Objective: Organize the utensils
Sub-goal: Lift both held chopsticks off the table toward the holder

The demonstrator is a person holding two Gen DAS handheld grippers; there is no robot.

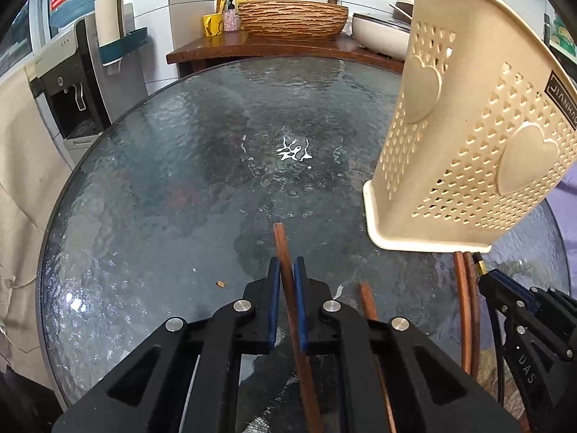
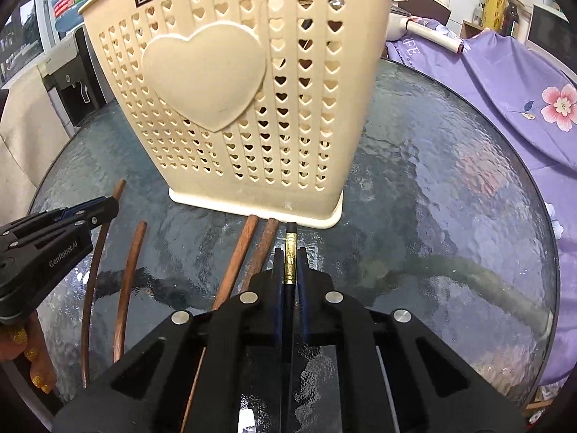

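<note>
**Both grippers clamped on chopsticks beside the holder**

The left gripper [image 1: 286, 270] is closed on 1 brown chopstick [image 1: 283, 249], its blue pads pressing the stick from both sides. The stick's tip pokes out just ahead of the fingertips and its shaft runs back under the gripper body, low over the glass worktop [image 1: 162, 180]. Just to the right of this gripper a 2nd brown chopstick [image 1: 368, 299] lies on the glass, roughly parallel to the held one.

The right gripper [image 2: 290, 259] is likewise closed, gripping a black chopstick [image 2: 290, 252] with a gold band near its end. That end sticks out ahead of the fingertips and stops just short of the base of the cream holder [image 2: 252, 108], which stands upright on the worktop straight ahead of the right gripper and ahead and to the right of the left one. The holder has heart-shaped holes and a raised heart on its face.

Just left of the right gripper, 2 more brown chopsticks [image 2: 238, 256] lie side by side on the glass, their tips near the holder's base. In the right wrist view the left gripper shows at the far left, with a hand [image 2: 32, 353] with gold-glitter nails below it.
</note>
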